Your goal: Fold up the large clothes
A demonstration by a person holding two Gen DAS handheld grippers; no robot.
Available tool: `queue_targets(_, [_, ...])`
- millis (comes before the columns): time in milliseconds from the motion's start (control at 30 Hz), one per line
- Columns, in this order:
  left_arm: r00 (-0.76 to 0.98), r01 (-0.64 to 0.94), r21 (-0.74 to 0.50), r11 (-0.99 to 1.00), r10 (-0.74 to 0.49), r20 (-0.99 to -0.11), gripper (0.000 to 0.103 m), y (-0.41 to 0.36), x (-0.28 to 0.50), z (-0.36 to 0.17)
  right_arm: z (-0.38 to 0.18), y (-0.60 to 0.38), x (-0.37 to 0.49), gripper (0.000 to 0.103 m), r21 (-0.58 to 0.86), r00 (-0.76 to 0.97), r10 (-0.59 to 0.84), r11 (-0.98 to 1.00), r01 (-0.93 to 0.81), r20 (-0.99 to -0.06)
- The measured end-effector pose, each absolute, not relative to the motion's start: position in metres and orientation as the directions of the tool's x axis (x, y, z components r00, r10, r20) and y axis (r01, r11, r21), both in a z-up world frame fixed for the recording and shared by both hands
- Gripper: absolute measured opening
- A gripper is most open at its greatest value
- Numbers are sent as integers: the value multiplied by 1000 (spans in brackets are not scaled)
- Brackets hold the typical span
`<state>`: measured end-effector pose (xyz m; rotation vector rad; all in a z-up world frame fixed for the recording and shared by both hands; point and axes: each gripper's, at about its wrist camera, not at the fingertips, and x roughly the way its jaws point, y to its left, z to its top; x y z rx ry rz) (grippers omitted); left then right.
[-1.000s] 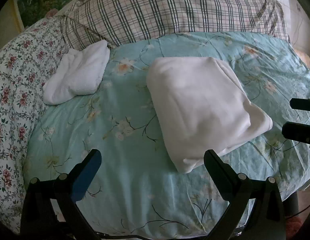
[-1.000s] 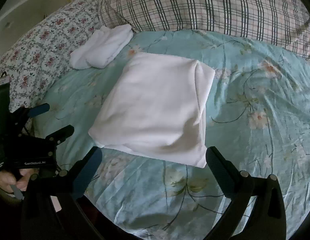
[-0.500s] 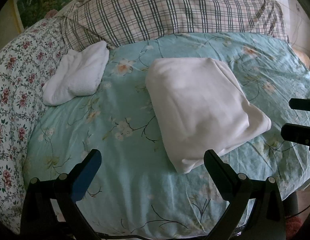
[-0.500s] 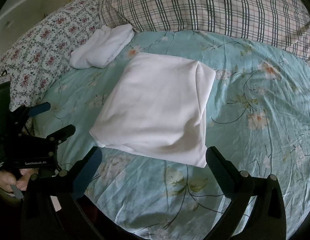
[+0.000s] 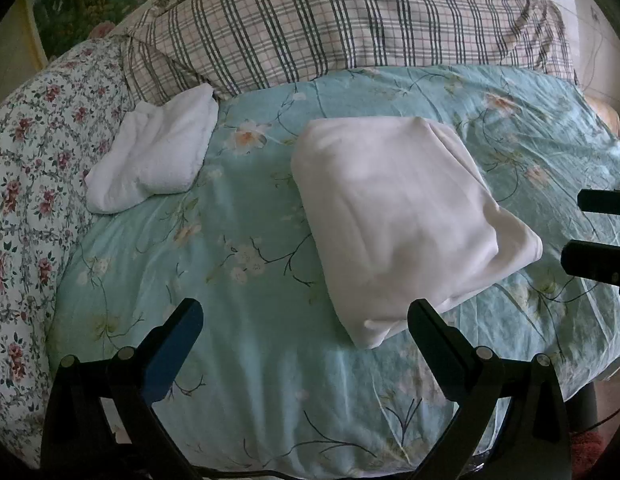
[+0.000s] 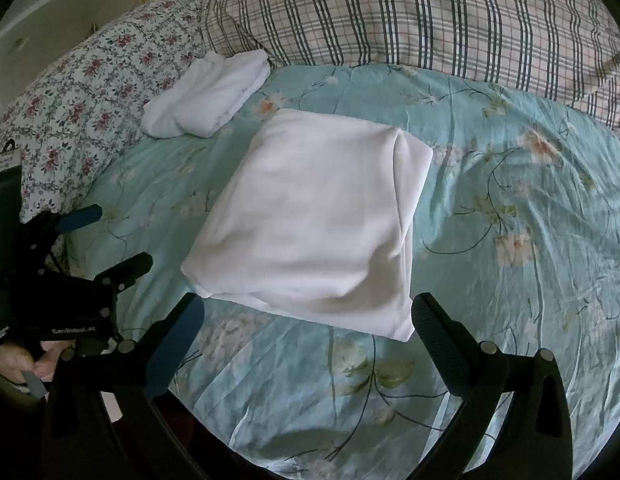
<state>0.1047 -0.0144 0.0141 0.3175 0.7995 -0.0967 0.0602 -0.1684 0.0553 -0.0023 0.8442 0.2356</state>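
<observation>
Now the white garment (image 6: 310,224) lies as a compact, squarish bundle in the middle of the teal floral bedspread (image 6: 509,184), its layers tucked under and one doubled edge running down its right side in the right wrist view. Against the pictures from a second ago we find almost no change: the bundle keeps the same shape and the same place, and only the views have drifted a trifle. We judge from this that the folding of this piece is finished, or very nearly, and that nothing is being pulled or smoothed at this moment.

Neither gripper touches the cloth. Our right gripper (image 6: 306,316) hangs just short of the bundle's near edge with its jaws spread wide and nothing between them. Our left gripper (image 5: 306,320) sits off the bundle's near corner, likewise wide open and empty; in the right wrist view we see it low at the left, above the edge of the bed. Both have held back over the near side of the bed through this last second.

Further off, a smaller white folded piece (image 5: 154,160) rests against the plaid pillow (image 5: 349,20), next to the floral pillow (image 5: 26,168), well apart from the large bundle. We suppose the next move is either a last tidy or setting the bundle aside.
</observation>
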Motion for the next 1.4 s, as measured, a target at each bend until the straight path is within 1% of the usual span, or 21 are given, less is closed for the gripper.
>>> queue_targets(1400, [700,211,251,945,33,-713,103,-18,113,17,56,-179,76,103,90,633,207,973,-213,-746])
